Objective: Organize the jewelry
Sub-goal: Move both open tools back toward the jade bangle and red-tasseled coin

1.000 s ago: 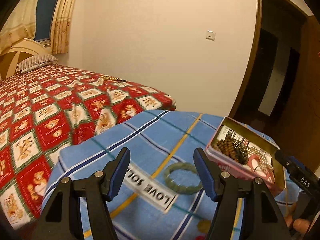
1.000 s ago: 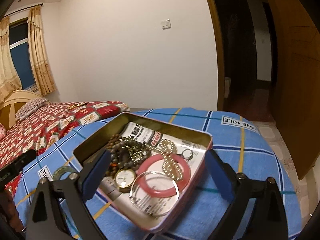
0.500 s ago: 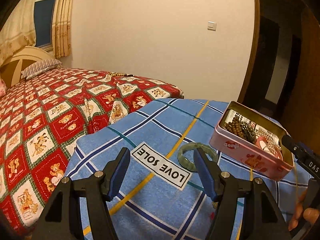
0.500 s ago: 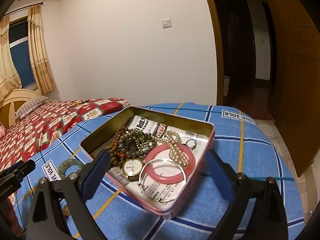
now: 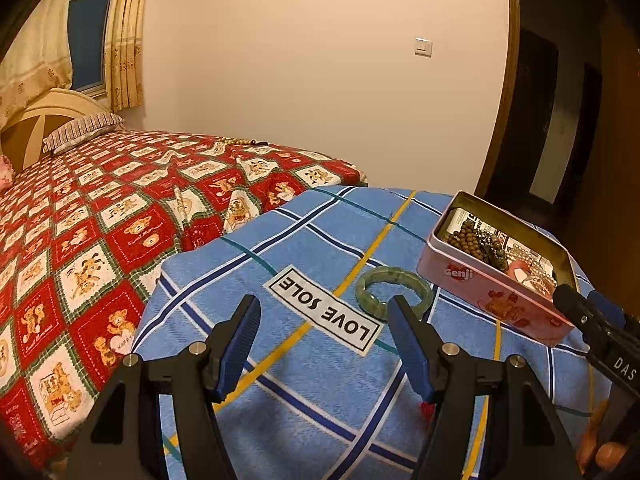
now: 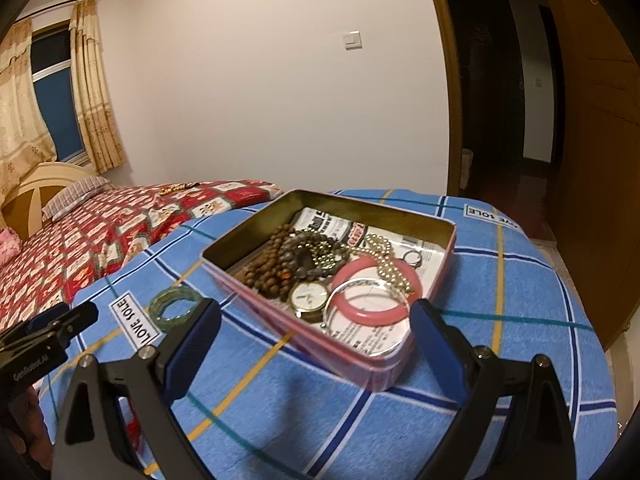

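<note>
A pink tin [image 5: 496, 292] [image 6: 352, 340] stands open on the blue checked cloth [image 5: 304, 364]. It holds brown bead strings [image 6: 272, 264], a watch [image 6: 309, 295], a pink bangle [image 6: 372, 304], a clear bangle, pearls and a ring. A green jade bangle [image 5: 394, 288] [image 6: 174, 304] lies on the cloth left of the tin. My left gripper [image 5: 322, 332] is open and empty, short of the bangle. My right gripper [image 6: 316, 332] is open and empty, held before the tin.
A bed with a red bear-print cover [image 5: 100, 216] lies to the left, beads [image 5: 236, 142] on its far edge. A "LOVE SOLE" label [image 5: 324, 308] is on the cloth. A dark doorway [image 6: 492, 92] and wooden door stand at the right.
Both grippers have drawn back and risen, so the tin and green bangle sit farther off in both views. Both stay open and empty.
</note>
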